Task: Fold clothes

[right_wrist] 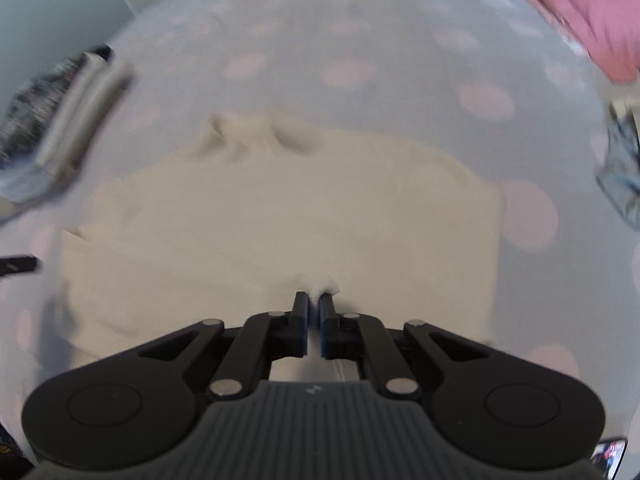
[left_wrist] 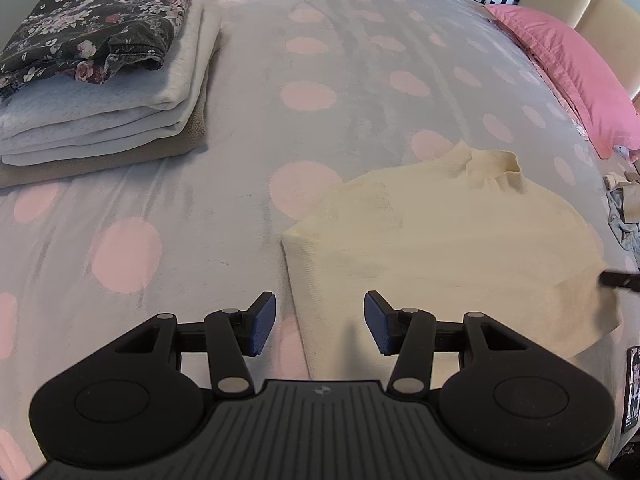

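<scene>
Right fingers pinch cream garment; left fingers wide

The left gripper hangs low with its jaws spread wide, the blue pads facing each other across a broad gap with nothing gripped between them. The right gripper has its jaws drawn almost together, only a thin slit left between the pads, their tips pinching a raised bit of fabric.
</scene>
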